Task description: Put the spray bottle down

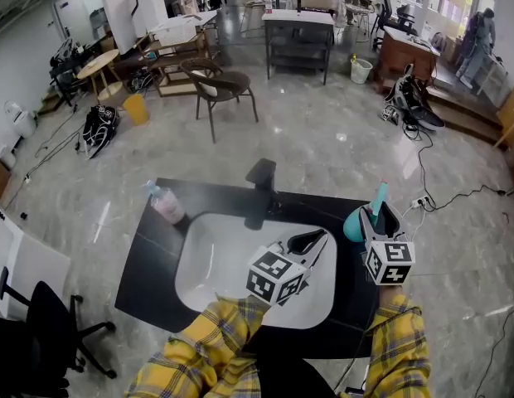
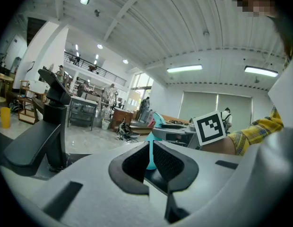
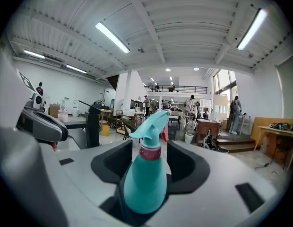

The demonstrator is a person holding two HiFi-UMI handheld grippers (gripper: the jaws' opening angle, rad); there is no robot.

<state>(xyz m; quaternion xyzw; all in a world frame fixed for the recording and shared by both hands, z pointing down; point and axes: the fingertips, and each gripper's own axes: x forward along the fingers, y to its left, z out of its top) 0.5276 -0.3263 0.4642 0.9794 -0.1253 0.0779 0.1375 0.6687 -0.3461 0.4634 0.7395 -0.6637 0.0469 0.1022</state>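
Note:
A teal spray bottle [image 1: 354,225] with a pink collar stands upright on the black counter [image 1: 153,276], right of the white sink [image 1: 203,259]. My right gripper [image 1: 380,214] is open around it. In the right gripper view the bottle [image 3: 144,183] fills the space between the wide-set jaws, with gaps on both sides of its neck. My left gripper [image 1: 319,239] hovers over the sink, shut and empty. In the left gripper view its pads [image 2: 137,162] leave only a sliver, through which the bottle [image 2: 158,117] shows.
A black faucet [image 1: 261,191] rises at the back of the sink. A pink soap bottle [image 1: 167,206] stands at the counter's back left corner. A black office chair [image 1: 41,322] is on the floor to the left. Beyond lie a grey floor, a brown chair [image 1: 220,85] and tables.

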